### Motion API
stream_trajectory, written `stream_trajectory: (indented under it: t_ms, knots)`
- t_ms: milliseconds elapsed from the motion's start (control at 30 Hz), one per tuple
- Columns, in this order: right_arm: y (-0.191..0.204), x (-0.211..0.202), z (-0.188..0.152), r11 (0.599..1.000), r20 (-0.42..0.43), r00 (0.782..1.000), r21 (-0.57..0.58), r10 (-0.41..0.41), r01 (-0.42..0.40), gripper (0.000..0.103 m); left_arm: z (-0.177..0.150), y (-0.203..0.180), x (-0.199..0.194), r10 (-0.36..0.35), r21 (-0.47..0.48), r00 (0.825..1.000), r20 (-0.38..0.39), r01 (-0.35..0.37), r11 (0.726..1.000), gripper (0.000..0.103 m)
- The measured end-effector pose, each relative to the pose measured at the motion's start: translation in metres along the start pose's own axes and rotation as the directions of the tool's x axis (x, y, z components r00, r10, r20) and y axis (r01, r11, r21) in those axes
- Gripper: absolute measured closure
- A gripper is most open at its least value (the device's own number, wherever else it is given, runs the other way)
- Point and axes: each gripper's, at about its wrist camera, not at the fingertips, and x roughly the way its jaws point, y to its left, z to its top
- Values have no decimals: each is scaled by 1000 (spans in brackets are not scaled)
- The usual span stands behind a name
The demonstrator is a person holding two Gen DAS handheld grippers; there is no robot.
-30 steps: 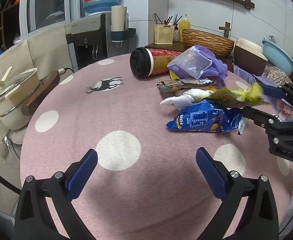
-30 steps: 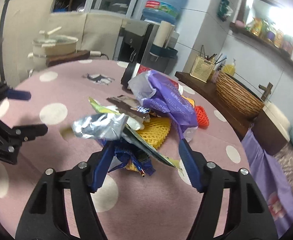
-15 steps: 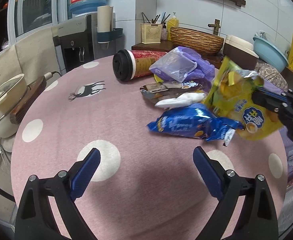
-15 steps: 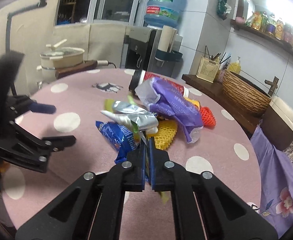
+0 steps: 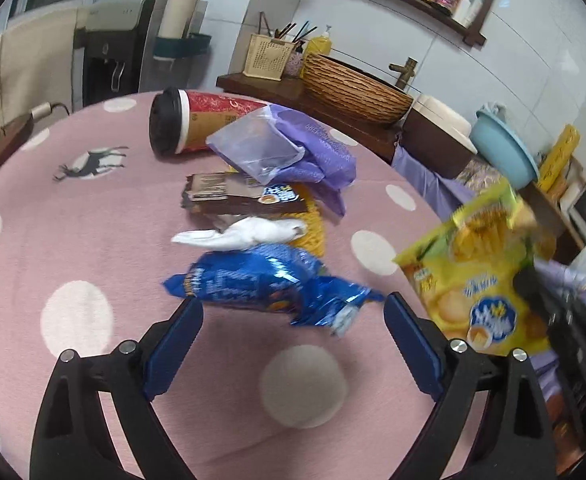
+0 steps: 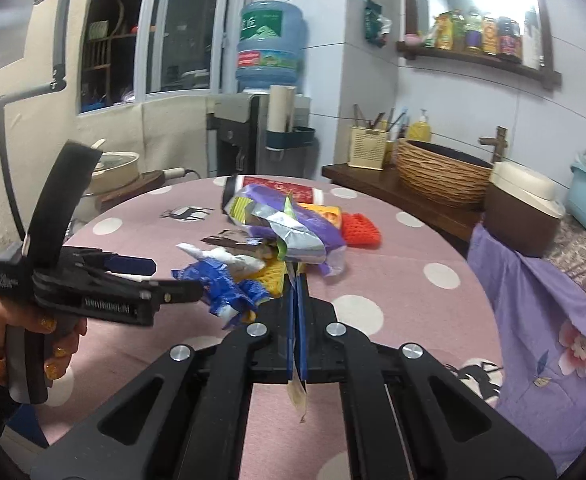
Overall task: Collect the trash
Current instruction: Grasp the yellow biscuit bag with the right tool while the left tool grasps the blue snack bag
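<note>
The right gripper (image 6: 296, 280) is seen pinched shut on the yellow snack bag (image 5: 489, 280), whose silver inner side (image 6: 293, 232) stands above the closed pads in the right wrist view and whose torn lower edge hangs out beneath them. A second ago those jaws were still apart over the heap; they have since clamped, and the bag has been lifted clear of the pink dotted tablecloth (image 5: 93, 240), so that it is now held in the air over the table's right edge. One piece of trash can therefore be judged as picked and ready to be carried off.

The left gripper (image 5: 293, 328) is held wide, its jaws closing slightly, with nothing pressed between the pads; it has been brought closer to the heap, and the blue snack bag (image 5: 269, 284) now lies just beyond its fingertips, near the middle of the table. That bag is judged the likely next pick.

Farther out, a crumpled white tissue (image 5: 241, 236), a brown wrapper (image 5: 237, 198) and a purple plastic bag (image 5: 293, 152) are left lying toward the far side, with the tipped paper cup (image 5: 197, 124) near the far edge. No bin is shown in either view.
</note>
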Motion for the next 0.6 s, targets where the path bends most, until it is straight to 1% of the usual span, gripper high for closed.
stream_trajectory:
  t_ms: [100,167,200,233,300,333,400,467,500,533,600]
  knots:
    - [-11,-6,-7,999,2,1000,41,-11,11,101,7,-6,13,12,-48,999,-29,-14,999,21]
    - [-14,-9,-10,998,1,1000,52,-19,19,101,10,-8,27,18,-96,997,-72,-25,995,29]
    - [-16,-10,-12,998,0,1000,57,-21,21,101,11,-7,36,15,-131,995,-98,-27,991,29]
    - [-18,-12,-14,998,0,1000,59,-22,22,101,12,-6,42,31,-144,993,-114,-48,988,30]
    - [-19,-14,-16,998,2,1000,61,-21,21,101,12,-8,55,85,-137,987,-134,-103,985,34]
    - [-19,-15,-17,998,3,1000,60,-19,19,101,11,-6,63,98,-148,983,-155,-121,982,37]
    - [-18,-17,-19,999,6,1000,51,-21,21,101,8,-4,71,95,-161,980,-177,-125,979,40]
    - [-17,-19,-21,999,9,1000,39,-25,24,101,3,-4,75,114,-145,975,-189,-142,979,49]
    - [-16,-19,-22,999,10,1000,33,-25,24,101,1,-6,73,129,-129,976,-175,-152,980,52]
    - [-16,-19,-23,999,9,1000,29,-25,24,101,1,-6,72,137,-122,974,-181,-160,979,58]
    - [-17,-18,-24,999,10,1000,31,-21,21,101,-2,-5,70,135,-114,974,-183,-157,981,66]
